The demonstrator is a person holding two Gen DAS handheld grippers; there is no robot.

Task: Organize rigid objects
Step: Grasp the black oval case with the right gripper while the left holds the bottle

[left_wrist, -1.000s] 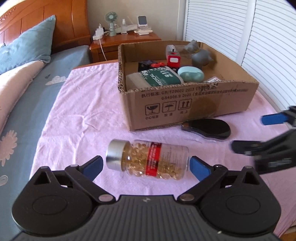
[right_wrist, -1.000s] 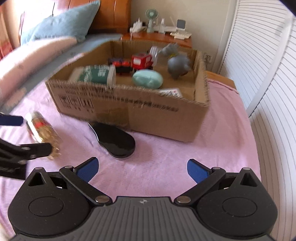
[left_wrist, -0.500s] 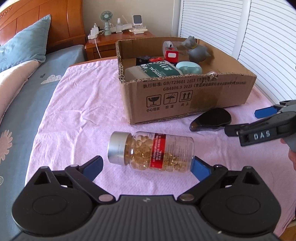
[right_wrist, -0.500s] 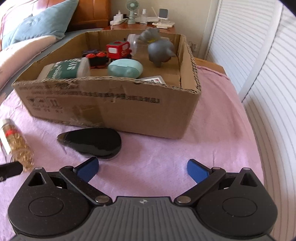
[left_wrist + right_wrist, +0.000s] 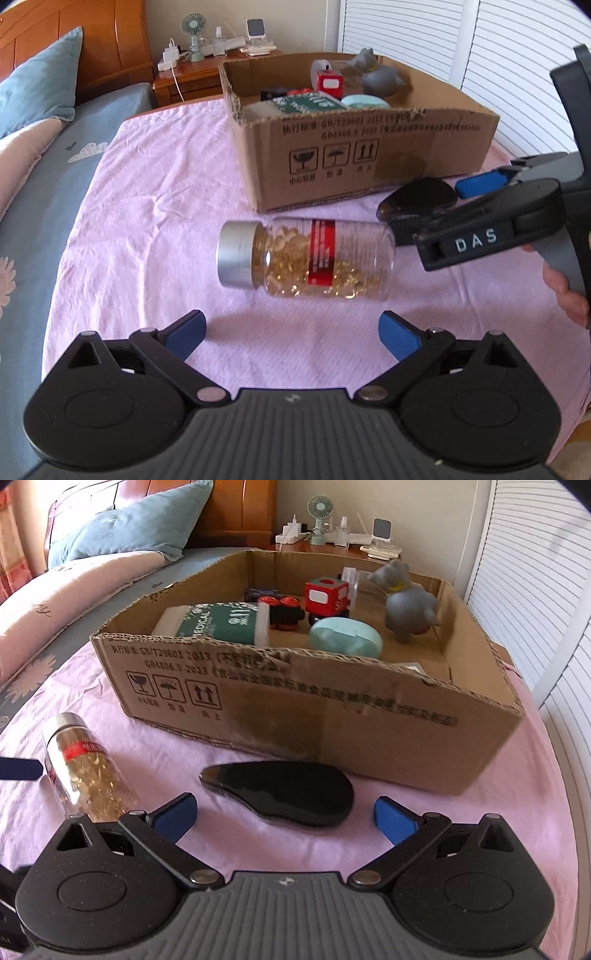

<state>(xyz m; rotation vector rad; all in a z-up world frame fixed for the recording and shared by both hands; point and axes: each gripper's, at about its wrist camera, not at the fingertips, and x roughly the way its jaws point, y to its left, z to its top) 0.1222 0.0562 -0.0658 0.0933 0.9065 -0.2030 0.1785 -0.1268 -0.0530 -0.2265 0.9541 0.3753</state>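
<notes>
A clear bottle [image 5: 306, 258] of golden capsules, silver cap and red label, lies on its side on the pink cloth [image 5: 155, 206]. It sits just beyond my open left gripper [image 5: 293, 330]. The same bottle [image 5: 79, 771] shows at the left of the right wrist view. A glossy black teardrop-shaped object [image 5: 284, 792] lies in front of the cardboard box [image 5: 332, 716]. My right gripper [image 5: 284, 816] stands open with its blue fingertips on either side of the object's near end. In the left wrist view the right gripper's fingers [image 5: 480, 182] straddle the black object [image 5: 421, 197].
The box [image 5: 369, 147] holds a green packet [image 5: 218, 622], a red toy train [image 5: 325, 598], a teal case [image 5: 345, 637] and a grey animal figure [image 5: 406, 602]. A nightstand [image 5: 207, 70] and blue pillow [image 5: 40, 92] lie behind; white louvred doors [image 5: 498, 55] stand on the right.
My right gripper has swung in from the right until the black object sits between its fingers. My left gripper has drawn back, so the bottle now lies ahead of its fingertips.
</notes>
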